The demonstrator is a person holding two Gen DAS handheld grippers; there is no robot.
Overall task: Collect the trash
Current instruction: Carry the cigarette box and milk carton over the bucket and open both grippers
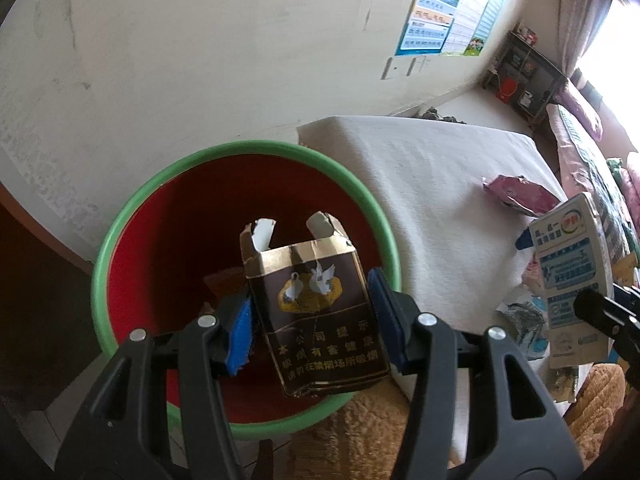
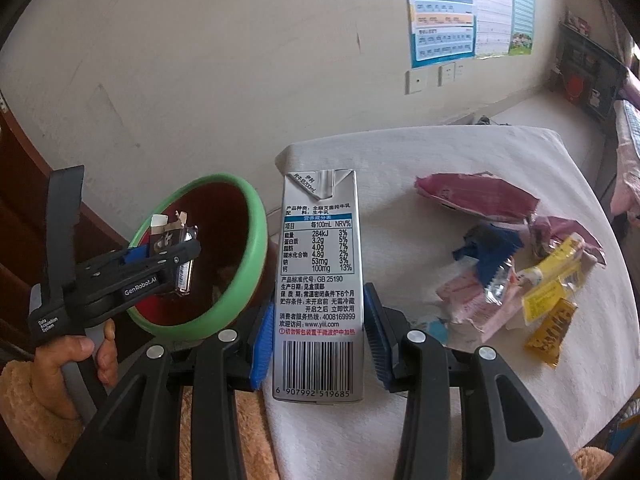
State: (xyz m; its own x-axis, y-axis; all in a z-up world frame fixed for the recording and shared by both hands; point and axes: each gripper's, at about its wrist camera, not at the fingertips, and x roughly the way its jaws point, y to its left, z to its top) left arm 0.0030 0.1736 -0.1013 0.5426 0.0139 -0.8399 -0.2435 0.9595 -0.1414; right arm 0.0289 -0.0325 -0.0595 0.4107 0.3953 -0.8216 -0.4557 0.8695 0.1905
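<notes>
1. Left gripper [image 1: 316,320]: clamped on an empty, torn brown cigarette pack [image 1: 316,304], blue pads against its two sides. The pack hangs directly above the mouth of the bin.
2. Right gripper [image 2: 318,332]: clamped on a silver milk carton [image 2: 318,280], held upright, nutrition panel and barcode toward the camera. The carton sits over the counter's near edge, just beside the bin, not yet above it.
3. Bin [image 1: 120,240]: green rim, red inside, standing off the counter's left corner. Some brown scraps lie at its bottom; plenty of room remains.
4. Counter [image 2: 500,152]: covered in a white cloth. Uncollected trash on it: a crumpled maroon bag [image 2: 476,196], a blue torn wrapper [image 2: 490,248], a pink packet [image 2: 468,300], yellow sachets [image 2: 552,300].
5. Beyond: a marked pale wall, posters [image 2: 444,12], a shelf in the far corner.
6. Step in hand, judged: dropping off two held items. Next move calls for the left jaws to open so the pack falls inside the rim, then the carton carried leftward over the bin and released; the counter pile follows.
</notes>
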